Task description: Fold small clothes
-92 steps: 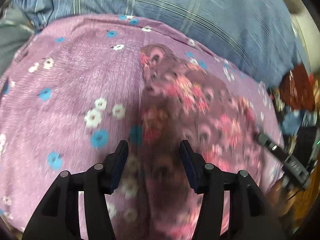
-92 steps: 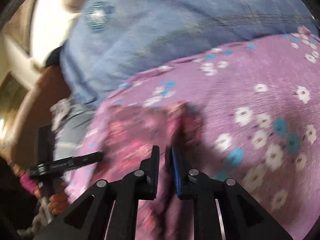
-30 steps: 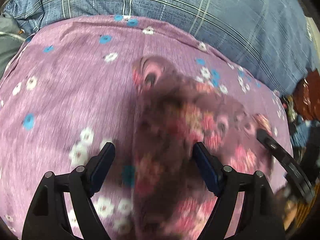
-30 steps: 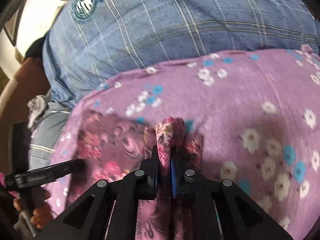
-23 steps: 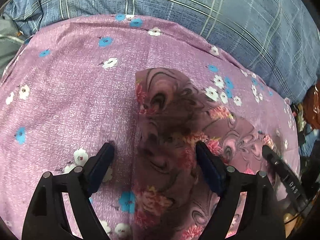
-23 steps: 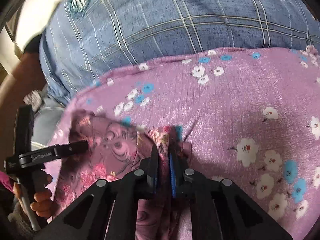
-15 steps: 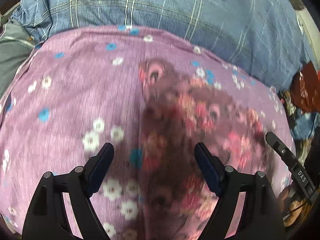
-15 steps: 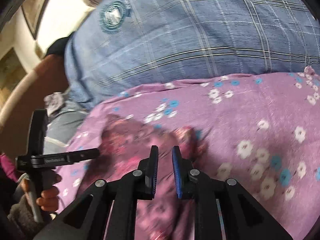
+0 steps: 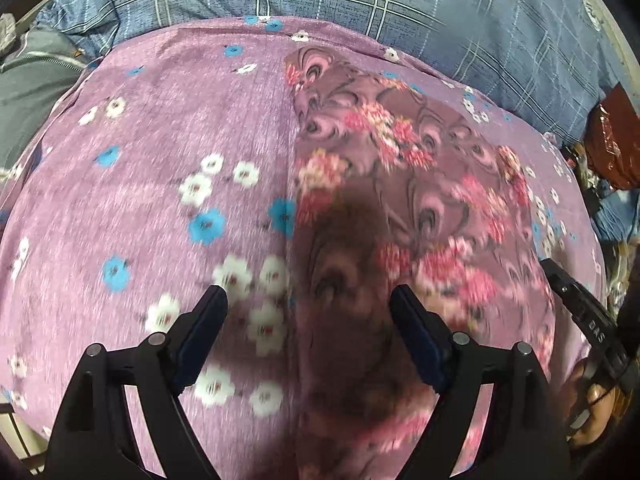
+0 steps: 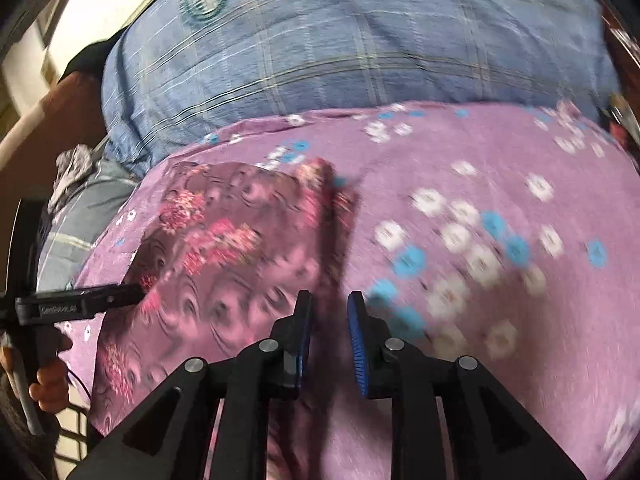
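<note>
A small mauve cloth with pink flowers (image 9: pixel 400 184) lies flat on a purple sheet with white and blue flowers (image 9: pixel 160 128). My left gripper (image 9: pixel 308 308) is wide open and empty, hovering over the cloth's near left edge. The cloth also shows in the right wrist view (image 10: pixel 240 240), folded with a raised right edge. My right gripper (image 10: pixel 330 312) is slightly open and empty, just behind that edge. The left gripper shows in the right wrist view (image 10: pixel 80 300) at the cloth's left side; the right one appears in the left wrist view (image 9: pixel 580 312).
A blue plaid blanket (image 9: pixel 360 0) lies behind the purple sheet, also in the right wrist view (image 10: pixel 360 48). Grey fabric (image 9: pixel 28 88) lies at the far left. Reddish clutter (image 9: pixel 612 148) sits at the right edge.
My right gripper let go of the cloth's raised edge and drew back, jaws slightly apart. My left gripper stayed open and pulled back from the cloth. The cloth now lies flat.
</note>
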Action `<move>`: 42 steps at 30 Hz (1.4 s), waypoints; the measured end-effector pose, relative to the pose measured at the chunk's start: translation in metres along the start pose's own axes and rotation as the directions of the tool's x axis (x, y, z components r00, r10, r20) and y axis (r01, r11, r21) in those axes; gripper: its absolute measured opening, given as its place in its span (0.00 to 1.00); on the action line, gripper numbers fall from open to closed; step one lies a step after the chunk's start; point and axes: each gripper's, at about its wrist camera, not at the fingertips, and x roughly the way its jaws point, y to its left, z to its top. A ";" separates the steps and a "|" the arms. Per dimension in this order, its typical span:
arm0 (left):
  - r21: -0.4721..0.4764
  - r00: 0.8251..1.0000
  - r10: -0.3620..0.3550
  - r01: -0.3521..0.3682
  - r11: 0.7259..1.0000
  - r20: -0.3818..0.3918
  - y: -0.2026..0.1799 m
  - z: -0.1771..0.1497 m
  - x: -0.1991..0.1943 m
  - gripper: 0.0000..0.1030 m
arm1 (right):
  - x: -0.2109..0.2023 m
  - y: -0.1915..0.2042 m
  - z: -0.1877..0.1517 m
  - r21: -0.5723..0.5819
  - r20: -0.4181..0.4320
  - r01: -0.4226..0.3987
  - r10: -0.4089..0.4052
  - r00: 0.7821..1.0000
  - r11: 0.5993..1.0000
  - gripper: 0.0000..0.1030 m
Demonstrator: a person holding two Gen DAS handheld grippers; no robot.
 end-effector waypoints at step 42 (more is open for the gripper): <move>0.203 0.951 0.171 -0.226 0.953 0.256 -0.055 -0.153 -0.080 0.82 | -0.131 0.045 -0.106 -0.148 0.103 0.402 -0.391 0.915 0.903 0.99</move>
